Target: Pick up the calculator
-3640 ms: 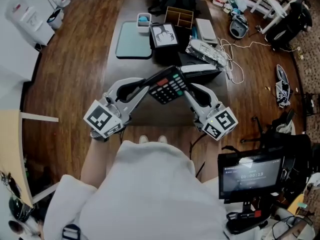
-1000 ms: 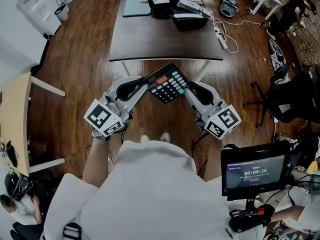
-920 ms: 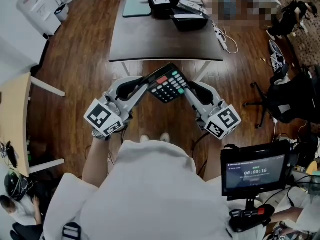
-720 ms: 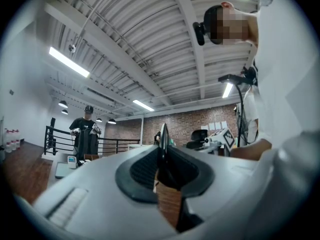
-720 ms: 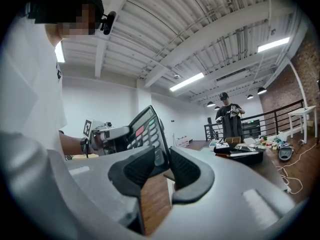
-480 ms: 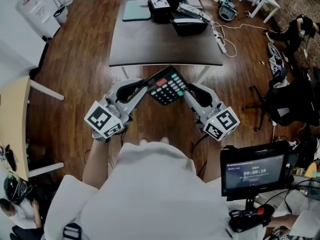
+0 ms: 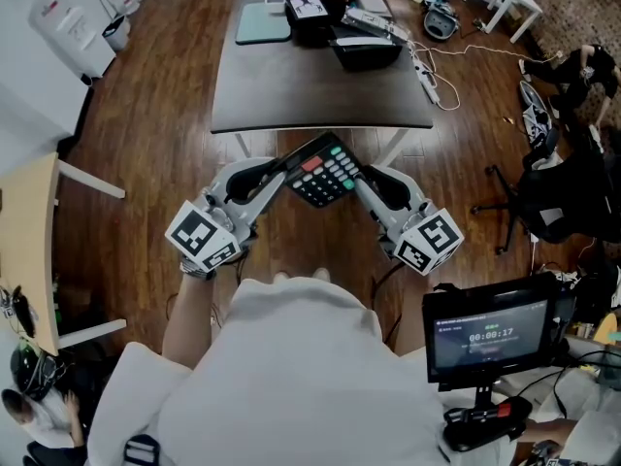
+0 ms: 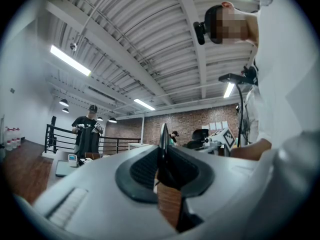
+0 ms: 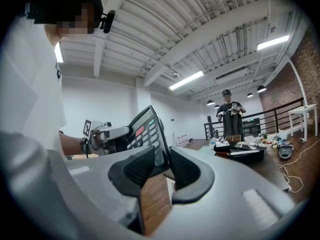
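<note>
Dark wooden floorboards (image 7: pixel 155 134) run under a long dark worktop (image 7: pixel 310 85), whose far end carries a teal mat (image 7: pixel 264 22) and a black tray (image 7: pixel 367 49); the near stretch is bare. A monitor (image 7: pixel 485 336) stands at the lower right.

On the near side of the worktop, in front of the person's white shirt (image 7: pixel 291 377), the calculator (image 7: pixel 325 168) is off every surface, up in the air above the floor. It lies slantwise between the two claws with its key face turned up to the head camera, red and green keys showing.

The left claw (image 7: pixel 284 166) comes in from the left and has the calculator's upper left edge. In the left gripper view the calculator (image 8: pixel 163 139) shows edge-on as a thin dark blade standing up between the two pads, and the left claw (image 8: pixel 163 156) is clamped on it.

The right claw (image 7: pixel 356 180) comes in from the right at the calculator's lower right side. In the right gripper view the calculator (image 9: pixel 145 129) rises tilted out of the gap with its keys turned left, and the right claw (image 9: pixel 162 166) is closed on its lower corner, the jaws standing wider here than those of the other claw. Beyond it the left claw's marker cube (image 9: pixel 88 128) shows, and a person in dark clothes (image 9: pixel 230 114) stands far off by a railing.
</note>
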`<act>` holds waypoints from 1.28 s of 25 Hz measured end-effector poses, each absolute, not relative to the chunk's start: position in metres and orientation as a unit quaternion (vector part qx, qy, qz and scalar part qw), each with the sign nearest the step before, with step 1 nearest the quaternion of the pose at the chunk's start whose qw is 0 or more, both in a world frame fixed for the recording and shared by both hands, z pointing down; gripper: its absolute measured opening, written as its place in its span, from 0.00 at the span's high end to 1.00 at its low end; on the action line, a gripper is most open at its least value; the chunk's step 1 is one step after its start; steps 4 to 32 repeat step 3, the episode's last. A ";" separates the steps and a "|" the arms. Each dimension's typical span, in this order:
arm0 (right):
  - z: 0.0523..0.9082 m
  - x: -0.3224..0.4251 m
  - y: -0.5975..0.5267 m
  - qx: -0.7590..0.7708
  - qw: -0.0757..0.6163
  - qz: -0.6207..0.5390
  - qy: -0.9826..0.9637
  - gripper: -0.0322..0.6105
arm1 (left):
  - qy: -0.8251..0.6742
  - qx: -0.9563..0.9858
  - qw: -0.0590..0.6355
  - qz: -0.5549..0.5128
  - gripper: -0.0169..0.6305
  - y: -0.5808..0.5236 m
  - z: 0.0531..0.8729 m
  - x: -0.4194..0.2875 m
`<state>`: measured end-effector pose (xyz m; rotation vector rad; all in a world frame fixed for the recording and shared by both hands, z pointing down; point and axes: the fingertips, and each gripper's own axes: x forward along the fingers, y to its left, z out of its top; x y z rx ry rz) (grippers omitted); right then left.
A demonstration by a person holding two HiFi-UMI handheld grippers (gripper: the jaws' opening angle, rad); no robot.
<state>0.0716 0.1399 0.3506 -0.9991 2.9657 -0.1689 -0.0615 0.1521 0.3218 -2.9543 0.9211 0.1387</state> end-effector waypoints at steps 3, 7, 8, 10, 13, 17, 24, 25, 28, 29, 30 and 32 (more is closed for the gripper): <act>0.350 0.073 0.140 -0.320 0.004 -0.054 0.946 0.79 | 0.296 -0.954 0.022 0.044 0.88 0.152 0.321 -0.060; 0.350 0.073 0.140 -0.320 0.004 -0.054 0.946 0.79 | 0.296 -0.954 0.022 0.044 0.88 0.152 0.321 -0.060; 0.350 0.073 0.140 -0.320 0.004 -0.054 0.946 0.79 | 0.296 -0.954 0.022 0.044 0.88 0.152 0.321 -0.060; 0.350 0.073 0.140 -0.320 0.004 -0.054 0.946 0.79 | 0.296 -0.954 0.022 0.044 0.88 0.152 0.321 -0.060; 0.350 0.073 0.140 -0.320 0.004 -0.054 0.946 0.79 | 0.296 -0.954 0.022 0.044 0.88 0.152 0.321 -0.060; 0.350 0.073 0.140 -0.320 0.004 -0.054 0.946 0.79 | 0.296 -0.954 0.022 0.044 0.88 0.152 0.321 -0.060; 0.350 0.073 0.140 -0.320 0.004 -0.054 0.946 0.79 | 0.296 -0.954 0.022 0.044 0.88 0.152 0.321 -0.060; 0.350 0.073 0.140 -0.320 0.004 -0.054 0.946 0.79 | 0.296 -0.954 0.022 0.044 0.88 0.152 0.321 -0.060; 0.350 0.073 0.140 -0.320 0.004 -0.054 0.946 0.79 | 0.296 -0.954 0.022 0.044 0.88 0.152 0.321 -0.060; 0.350 0.073 0.140 -0.320 0.004 -0.054 0.946 0.79 | 0.296 -0.954 0.022 0.044 0.88 0.152 0.321 -0.060; 0.350 0.073 0.140 -0.320 0.004 -0.054 0.946 0.79 | 0.296 -0.954 0.022 0.044 0.88 0.152 0.321 -0.060; 0.350 0.073 0.140 -0.320 0.004 -0.054 0.946 0.79 | 0.296 -0.954 0.022 0.044 0.88 0.152 0.321 -0.060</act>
